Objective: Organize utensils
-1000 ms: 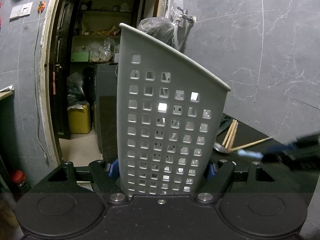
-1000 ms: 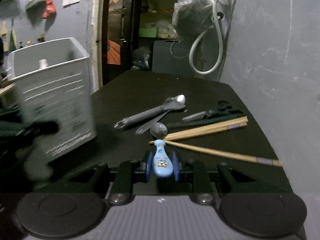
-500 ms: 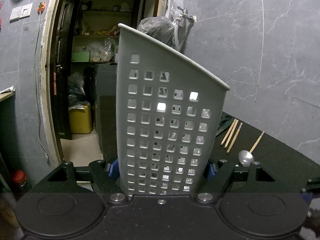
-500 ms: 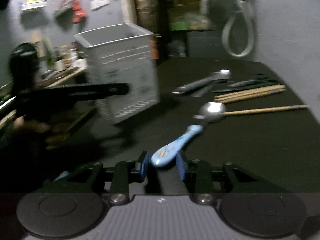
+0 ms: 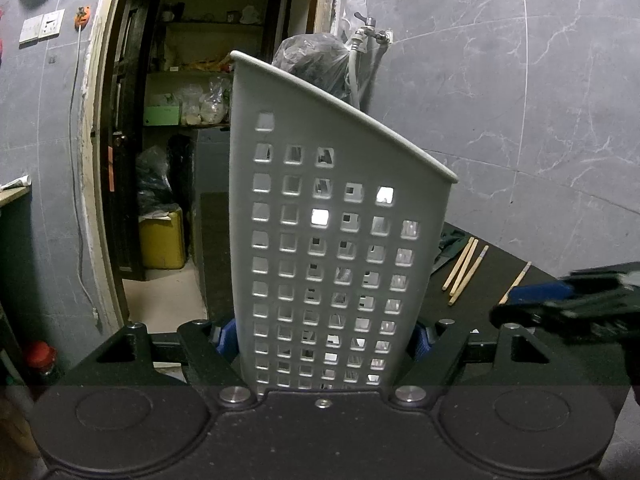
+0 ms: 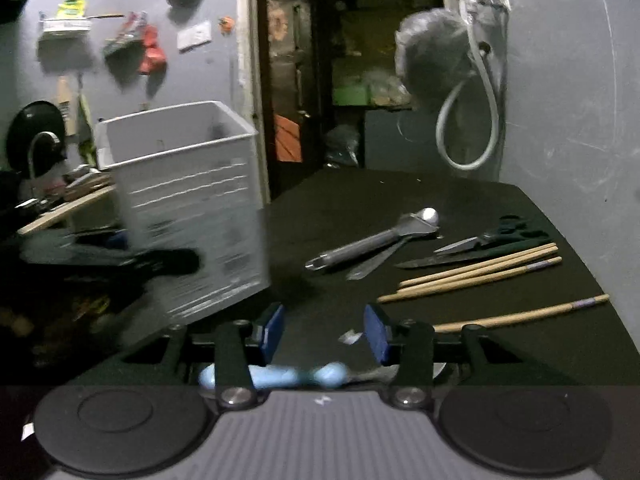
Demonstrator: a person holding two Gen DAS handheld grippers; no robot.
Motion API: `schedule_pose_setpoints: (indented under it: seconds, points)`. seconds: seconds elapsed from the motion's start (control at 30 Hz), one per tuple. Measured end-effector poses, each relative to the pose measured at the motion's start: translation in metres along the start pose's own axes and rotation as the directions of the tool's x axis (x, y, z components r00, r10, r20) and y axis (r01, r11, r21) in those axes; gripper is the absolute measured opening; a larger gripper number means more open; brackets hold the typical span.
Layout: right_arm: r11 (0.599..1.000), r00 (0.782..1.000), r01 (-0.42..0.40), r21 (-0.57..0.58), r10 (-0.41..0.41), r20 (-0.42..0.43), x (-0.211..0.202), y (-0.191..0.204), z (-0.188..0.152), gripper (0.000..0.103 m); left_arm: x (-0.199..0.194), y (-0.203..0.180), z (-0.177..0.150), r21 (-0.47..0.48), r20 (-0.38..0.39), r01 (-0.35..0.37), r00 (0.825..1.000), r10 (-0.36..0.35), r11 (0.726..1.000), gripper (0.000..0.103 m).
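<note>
The step in hand is judged to be a re-grip of the spoon (image 6: 272, 376), which is not yet in the basket (image 5: 332, 248). The basket, tall, grey and perforated, is pinched at its lower walls by the left gripper (image 5: 322, 338) and held tilted near the left edge of the tabletop (image 6: 360, 200). The right gripper (image 6: 324, 332) is spread, its jaws having just been opening, and nothing is pressed between the blue pads (image 6: 272, 330). The spoon, with its light blue handle, is seen blurred below and behind those pads at the near edge of the tabletop; whether it lies flat there cannot be told.

The next move is judged to call for the spoon to be clamped again by its handle, lifted over the basket's rim and let go inside.

Counted from largest to smallest: one basket; one wrench (image 6: 372, 238); one knife (image 6: 436, 260); one pair of scissors (image 6: 488, 236); four chopsticks, three (image 6: 480, 274) bundled towards the right edge and one (image 6: 520, 314) apart, nearer; two spoons, the blue-handled one and a steel one (image 6: 426, 214) partly hidden under the wrench.
</note>
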State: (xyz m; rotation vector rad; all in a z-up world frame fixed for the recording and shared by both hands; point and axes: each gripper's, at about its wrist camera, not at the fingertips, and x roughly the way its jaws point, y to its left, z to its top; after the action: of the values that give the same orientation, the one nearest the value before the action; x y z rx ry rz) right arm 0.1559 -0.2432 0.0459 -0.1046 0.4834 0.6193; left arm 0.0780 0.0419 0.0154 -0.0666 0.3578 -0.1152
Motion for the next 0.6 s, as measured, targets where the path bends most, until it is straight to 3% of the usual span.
schedule_pose_setpoints:
  seconds: [0.13, 0.4, 0.6]
  points:
    - [0.996, 0.995, 0.047, 0.077, -0.04, -0.096, 0.015, -0.025, -0.002, 0.05, 0.0, -0.001, 0.0, -0.001, 0.0, 0.002, 1.0, -0.002, 1.0, 0.078]
    - [0.996, 0.985, -0.013, 0.083, 0.027, -0.171, -0.032, -0.023, -0.029, 0.052, 0.001, 0.0, 0.0, -0.005, -0.001, 0.003, 1.0, -0.003, 1.0, 0.078]
    - [0.998, 0.987, 0.022, 0.053, -0.014, -0.157, -0.038, -0.009, -0.033, 0.057, 0.0, 0.0, 0.001, -0.003, -0.002, 0.001, 1.0, -0.001, 1.0, 0.078]
